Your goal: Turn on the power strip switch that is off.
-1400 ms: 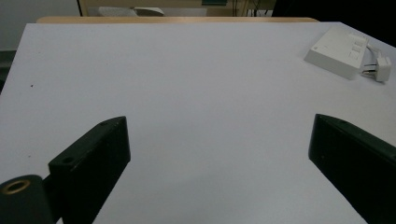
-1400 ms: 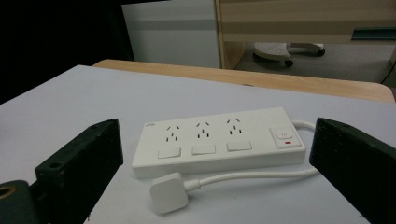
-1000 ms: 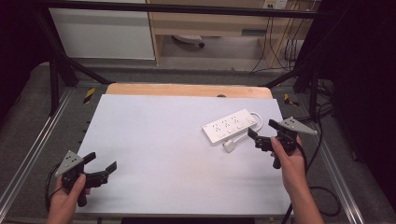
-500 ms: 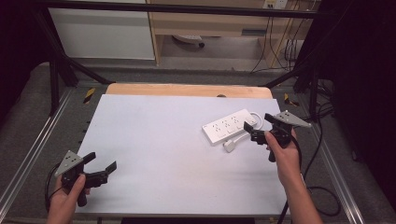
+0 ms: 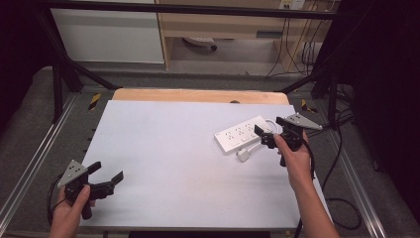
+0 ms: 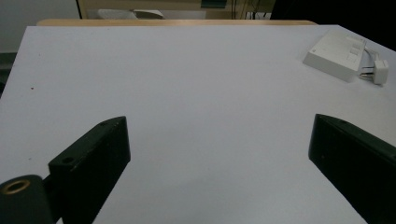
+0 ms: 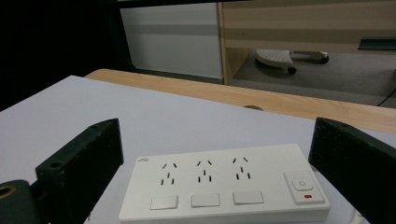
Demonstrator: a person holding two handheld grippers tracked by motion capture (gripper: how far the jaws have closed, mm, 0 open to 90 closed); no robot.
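The white surface (image 5: 198, 163) lay almost bare, a wooden edge showing along its far side, so whatever was to be handled had room all round it. The one sizeable thing on it was a white power strip (image 5: 243, 134), set at the right and turned at an angle, its three sockets and their switches facing up, with the master button at one end. Its white plug (image 5: 243, 155) lay just beside the strip's near edge on a short loop of cord, unplugged. The right hand-held gripper (image 5: 265, 136) was held just at the strip's right end, jaws spread wide; in the right gripper view the strip sat between and beyond them, which suggests the person was lining up on it, though nothing was yet held. The left hand-held gripper (image 5: 106, 178) was parked low at the near left corner, well apart from the strip, jaws likewise wide and empty, probably kept clear until needed.
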